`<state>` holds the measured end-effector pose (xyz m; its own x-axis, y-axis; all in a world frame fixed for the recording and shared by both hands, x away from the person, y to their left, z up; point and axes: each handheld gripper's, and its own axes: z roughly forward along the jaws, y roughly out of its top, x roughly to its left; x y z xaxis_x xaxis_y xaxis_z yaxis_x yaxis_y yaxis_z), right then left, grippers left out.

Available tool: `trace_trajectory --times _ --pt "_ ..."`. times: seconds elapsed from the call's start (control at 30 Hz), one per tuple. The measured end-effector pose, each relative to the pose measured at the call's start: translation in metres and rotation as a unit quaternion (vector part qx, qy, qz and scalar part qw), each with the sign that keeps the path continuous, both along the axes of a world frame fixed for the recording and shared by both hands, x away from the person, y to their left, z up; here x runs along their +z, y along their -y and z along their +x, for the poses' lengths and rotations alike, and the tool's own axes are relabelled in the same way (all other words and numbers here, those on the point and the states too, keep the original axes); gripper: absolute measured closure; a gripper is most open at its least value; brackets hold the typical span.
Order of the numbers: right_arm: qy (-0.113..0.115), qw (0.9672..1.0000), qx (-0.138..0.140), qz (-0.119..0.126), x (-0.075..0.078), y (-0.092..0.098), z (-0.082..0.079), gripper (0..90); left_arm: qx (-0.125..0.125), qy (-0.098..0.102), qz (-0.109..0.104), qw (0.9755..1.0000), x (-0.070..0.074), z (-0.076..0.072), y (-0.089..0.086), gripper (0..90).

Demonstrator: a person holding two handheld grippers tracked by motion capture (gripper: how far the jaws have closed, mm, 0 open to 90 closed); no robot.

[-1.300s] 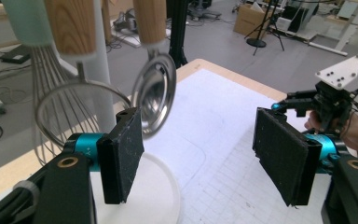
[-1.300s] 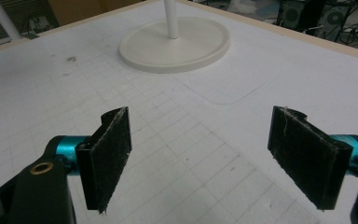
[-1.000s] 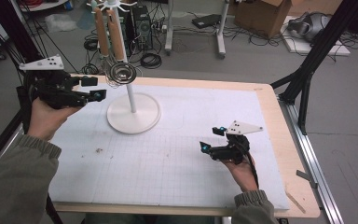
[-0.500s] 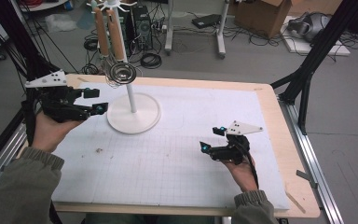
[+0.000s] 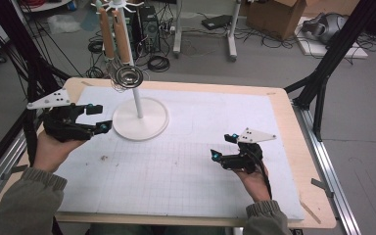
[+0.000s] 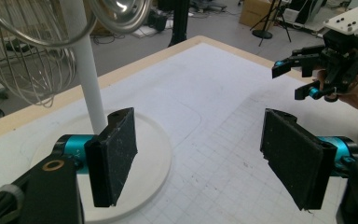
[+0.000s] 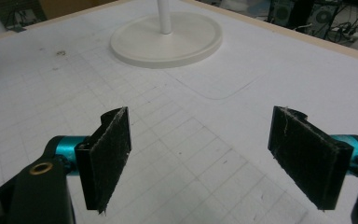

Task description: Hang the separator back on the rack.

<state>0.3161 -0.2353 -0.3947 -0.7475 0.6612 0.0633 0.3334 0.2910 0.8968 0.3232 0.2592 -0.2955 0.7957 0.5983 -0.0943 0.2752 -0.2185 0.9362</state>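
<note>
Since the earlier frame the left hand-held gripper (image 5: 100, 118) has come down and away from the hanging utensils, and now sits low beside the round base of the white stand (image 5: 140, 119). Its jaws stand wide with nothing between them. The right hand-held gripper (image 5: 223, 147) has stayed put near the front right of the surface (image 5: 279, 105), its jaws also wide and empty above the white gridded mat (image 5: 186, 161). On the stand, well above its base, hang a metal ladle (image 5: 129, 76) and a wire whisk (image 6: 23, 51), both by wooden handles.
</note>
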Motion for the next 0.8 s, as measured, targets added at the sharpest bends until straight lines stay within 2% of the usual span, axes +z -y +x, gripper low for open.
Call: trace_trajectory --times 0.13,0.2,0.8 --pt "0.006 1.0 0.0 -0.005 0.0 -0.001 -0.001 20.2 0.0 -0.001 0.0 1.0 -0.007 -0.005 -0.002 26.6" --pt "0.0 1.0 -0.001 -0.005 -0.001 -0.001 -0.002 20.2 0.001 -0.001 0.0 1.0 -0.011 -0.008 -0.003 26.5" --pt "-0.002 0.9998 -0.016 -0.008 -0.007 0.005 -0.008 19.9 -0.001 -0.004 0.002 1.0 -0.045 -0.018 0.001 26.1"
